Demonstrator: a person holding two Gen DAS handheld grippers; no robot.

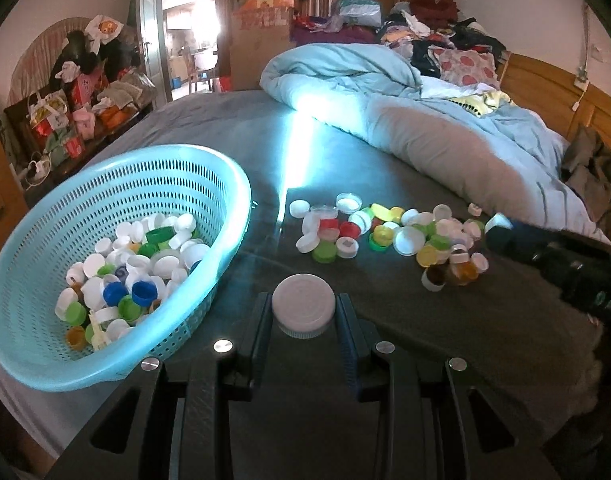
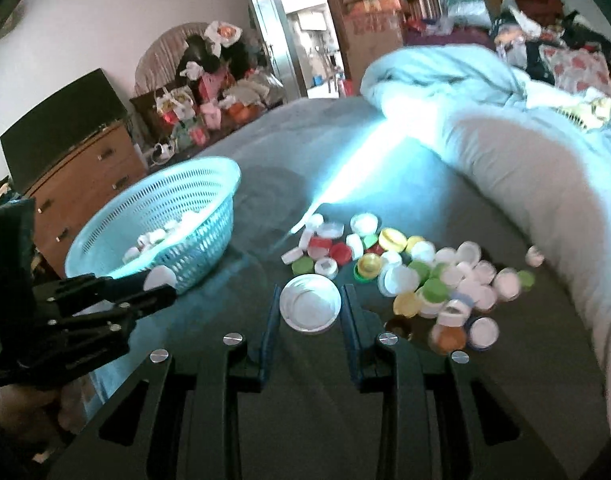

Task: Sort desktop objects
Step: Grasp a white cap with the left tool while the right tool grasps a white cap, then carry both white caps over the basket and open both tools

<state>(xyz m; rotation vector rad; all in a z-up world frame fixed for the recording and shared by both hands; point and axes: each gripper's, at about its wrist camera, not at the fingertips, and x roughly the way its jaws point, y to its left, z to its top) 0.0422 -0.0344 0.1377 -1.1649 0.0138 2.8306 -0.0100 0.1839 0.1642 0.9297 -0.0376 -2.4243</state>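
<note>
My left gripper (image 1: 304, 312) is shut on a large white cap (image 1: 303, 304), held beside the near rim of a light blue basket (image 1: 225, 208) that holds several white, green and blue caps. It also shows in the right wrist view (image 2: 161, 284), next to the basket (image 2: 209, 196). My right gripper (image 2: 310, 304) is shut on a large white lid (image 2: 310, 303), hollow side up, above the grey bed sheet in front of a pile of loose caps (image 2: 425, 276). The pile also shows in the left wrist view (image 1: 389, 232), with the right gripper (image 1: 501, 232) at its right end.
A bunched light blue quilt (image 1: 385, 92) lies behind and right of the pile. A wooden dresser (image 2: 85, 176) and cluttered goods stand left of the bed. A wooden headboard (image 1: 553, 96) is at the far right.
</note>
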